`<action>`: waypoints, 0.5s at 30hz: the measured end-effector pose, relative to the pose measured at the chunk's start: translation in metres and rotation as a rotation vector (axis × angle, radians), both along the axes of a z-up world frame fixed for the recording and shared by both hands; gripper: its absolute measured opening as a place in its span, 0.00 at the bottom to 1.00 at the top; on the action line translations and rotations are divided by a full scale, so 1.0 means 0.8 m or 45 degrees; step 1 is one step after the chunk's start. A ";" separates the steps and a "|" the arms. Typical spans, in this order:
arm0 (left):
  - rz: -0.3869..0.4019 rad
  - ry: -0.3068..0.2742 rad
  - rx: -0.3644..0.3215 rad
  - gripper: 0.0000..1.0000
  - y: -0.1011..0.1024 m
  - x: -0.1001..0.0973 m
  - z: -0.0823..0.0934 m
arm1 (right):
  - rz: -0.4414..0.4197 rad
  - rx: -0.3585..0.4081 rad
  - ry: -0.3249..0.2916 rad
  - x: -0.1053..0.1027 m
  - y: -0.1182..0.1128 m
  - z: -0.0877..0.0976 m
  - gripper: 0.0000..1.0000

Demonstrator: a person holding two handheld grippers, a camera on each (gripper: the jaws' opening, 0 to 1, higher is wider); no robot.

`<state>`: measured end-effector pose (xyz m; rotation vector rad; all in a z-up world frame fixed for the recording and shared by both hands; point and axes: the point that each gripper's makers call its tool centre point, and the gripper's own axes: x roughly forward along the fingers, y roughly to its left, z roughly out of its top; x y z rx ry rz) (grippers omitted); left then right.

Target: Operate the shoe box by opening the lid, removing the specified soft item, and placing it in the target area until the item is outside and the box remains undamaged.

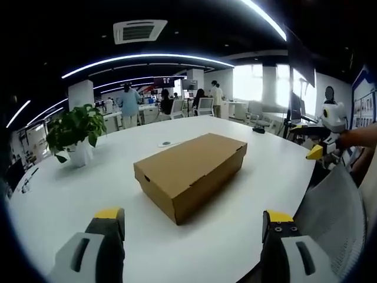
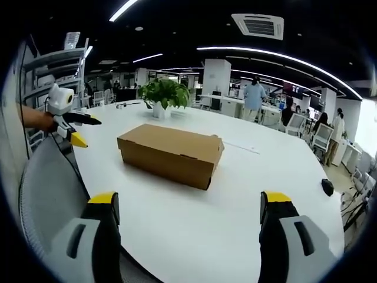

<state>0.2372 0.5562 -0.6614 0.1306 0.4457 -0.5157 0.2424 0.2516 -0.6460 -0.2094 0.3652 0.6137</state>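
A brown cardboard shoe box [image 1: 191, 174] lies with its lid down on the round white table [image 1: 70, 200], near the middle; whatever it holds is hidden. My left gripper [image 1: 193, 217] hovers open in front of the box, its yellow-tipped jaws wide apart and clear of it. From the other side, the box [image 2: 171, 152] sits ahead of my right gripper [image 2: 191, 200], also open and holding nothing. Each gripper appears in the other's view beyond the table edge: the right gripper [image 1: 318, 146] held by a hand, the left gripper [image 2: 78, 130] at the left.
A potted plant [image 1: 76, 132] [image 2: 162, 94] stands on the table behind the box. A grey mesh chair back [image 1: 333, 212] [image 2: 50, 194] sits at the table's edge between the grippers. A small black object [image 2: 327, 187] lies near the rim. People work at desks far behind.
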 end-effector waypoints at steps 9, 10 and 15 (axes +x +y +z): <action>-0.013 0.013 0.018 0.98 -0.006 0.009 -0.002 | 0.049 -0.034 0.006 0.012 -0.007 -0.003 0.92; -0.014 0.012 0.021 0.98 -0.006 0.010 -0.002 | 0.058 -0.039 0.006 0.014 -0.007 -0.003 0.92; -0.010 0.014 0.014 0.97 -0.009 0.017 -0.001 | 0.095 -0.048 0.012 0.021 -0.007 -0.004 0.92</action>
